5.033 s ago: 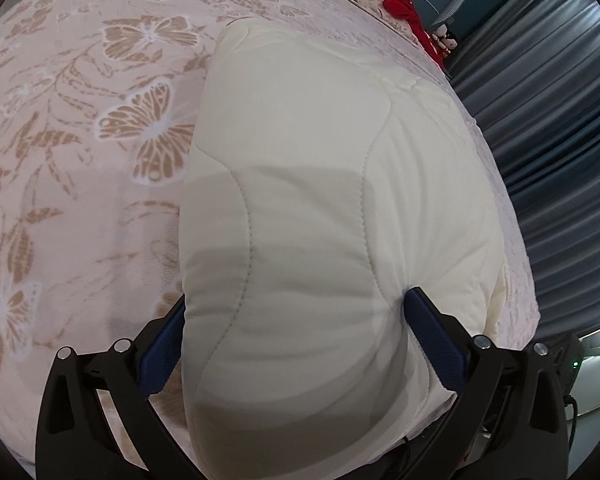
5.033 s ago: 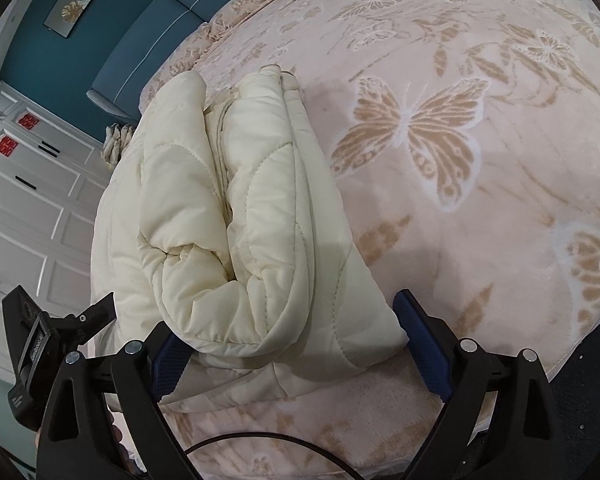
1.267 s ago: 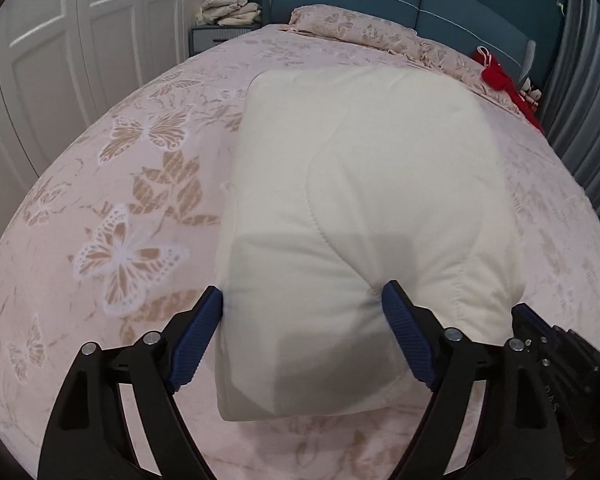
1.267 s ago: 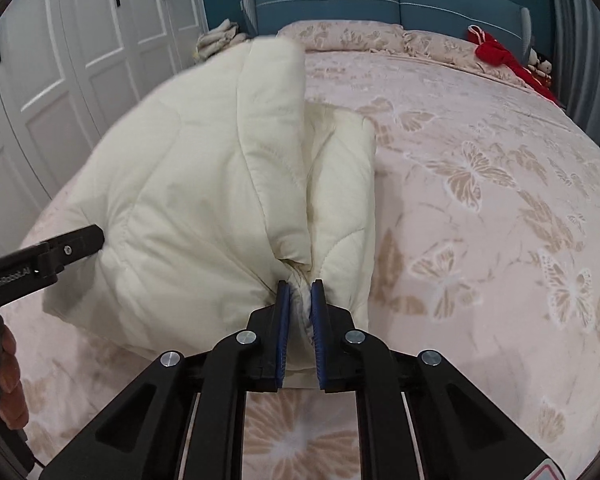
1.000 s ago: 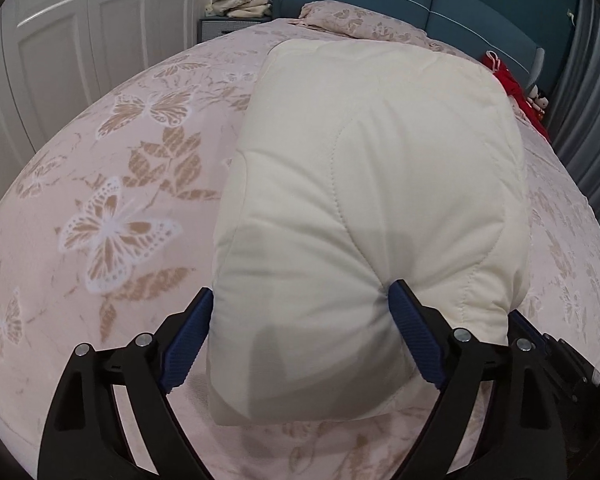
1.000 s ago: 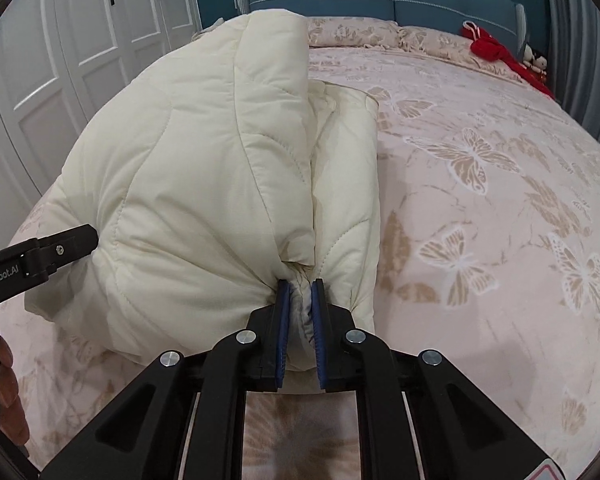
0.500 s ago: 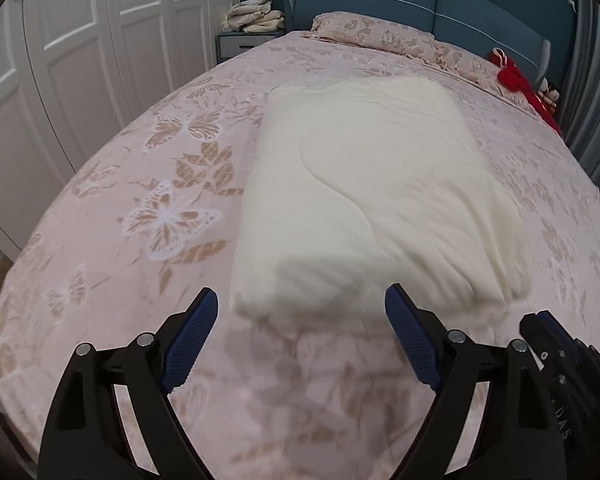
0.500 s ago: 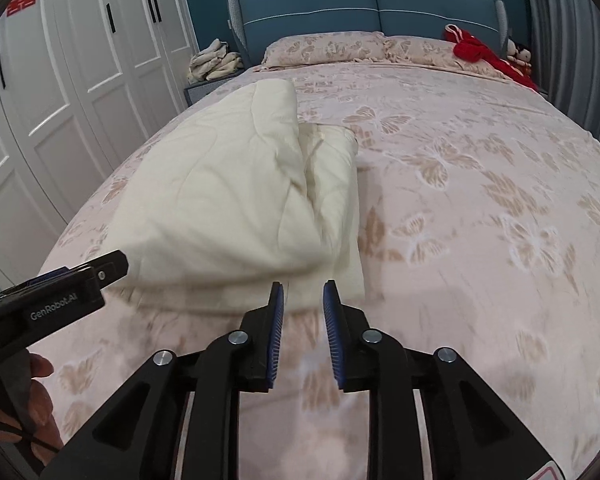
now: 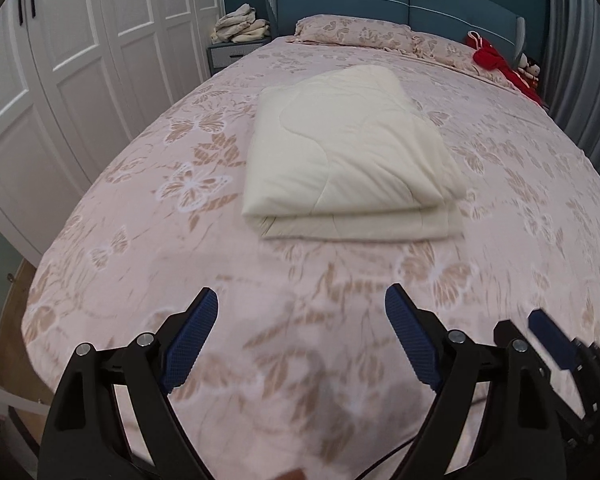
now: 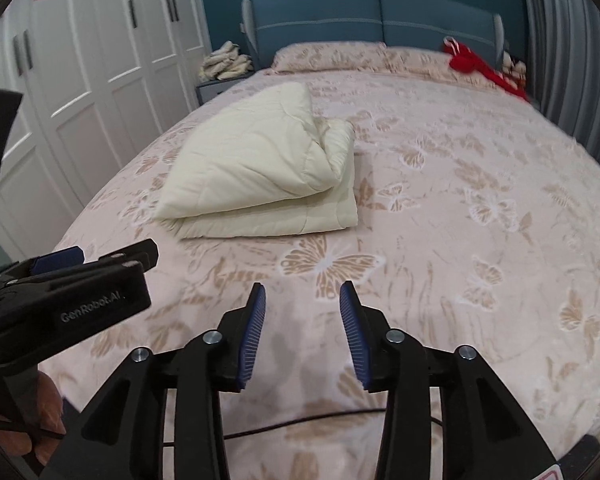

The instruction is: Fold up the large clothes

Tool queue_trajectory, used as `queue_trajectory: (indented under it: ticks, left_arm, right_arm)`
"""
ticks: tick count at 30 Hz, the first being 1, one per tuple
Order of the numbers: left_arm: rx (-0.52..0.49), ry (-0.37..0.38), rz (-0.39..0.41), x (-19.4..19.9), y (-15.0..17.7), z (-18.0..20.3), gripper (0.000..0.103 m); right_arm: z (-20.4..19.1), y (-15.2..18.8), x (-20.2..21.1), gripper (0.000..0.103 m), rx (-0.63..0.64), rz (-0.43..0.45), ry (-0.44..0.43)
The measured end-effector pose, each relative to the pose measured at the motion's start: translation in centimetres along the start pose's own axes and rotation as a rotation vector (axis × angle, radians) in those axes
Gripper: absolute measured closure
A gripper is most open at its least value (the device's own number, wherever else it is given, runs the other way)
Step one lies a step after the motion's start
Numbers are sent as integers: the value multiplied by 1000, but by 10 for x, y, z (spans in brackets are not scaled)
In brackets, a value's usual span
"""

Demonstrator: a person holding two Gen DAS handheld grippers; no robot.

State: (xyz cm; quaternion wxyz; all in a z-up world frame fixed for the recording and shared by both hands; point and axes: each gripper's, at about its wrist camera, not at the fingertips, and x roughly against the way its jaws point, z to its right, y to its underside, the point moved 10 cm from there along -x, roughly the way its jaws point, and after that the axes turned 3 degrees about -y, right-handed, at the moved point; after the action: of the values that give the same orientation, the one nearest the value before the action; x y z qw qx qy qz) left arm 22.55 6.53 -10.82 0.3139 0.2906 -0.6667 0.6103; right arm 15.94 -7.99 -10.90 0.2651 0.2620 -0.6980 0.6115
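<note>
Lying folded in puffy layers, the cream quilted coat (image 9: 348, 160) is seen on the pink butterfly bed (image 9: 340, 320). Nothing is held by the left gripper (image 9: 300, 336) or right gripper (image 10: 302, 324); both jaws are spread.

Left gripper (image 9: 300, 332) frame: matte black, angular arms, silver screws at the pivots.
Left fingers (image 9: 190, 340): blue pads, fine cross-hatched texture.
Right gripper (image 10: 302, 326) frame: black, round silver screws.
Right fingers (image 10: 252, 336): blue ribbed pads.
Marking: white "GenRobot.AI" lettering, 9 o'clock in right view.
Cable: thin, black, at 6 o'clock.
Skin: reddish, bare, at 8 o'clock.
</note>
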Motion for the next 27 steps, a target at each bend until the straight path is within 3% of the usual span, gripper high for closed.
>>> queue_trajectory:
  ticks: [10,27]
  left_arm:
    - [-31,-75,28,47,33,-11,19]
    - [-36,-83,26,59,52,-11,20]
  right_arm:
    - [-6,20,34,53,13,11,18]
    - [-3,29,41,50,-4,4,34]
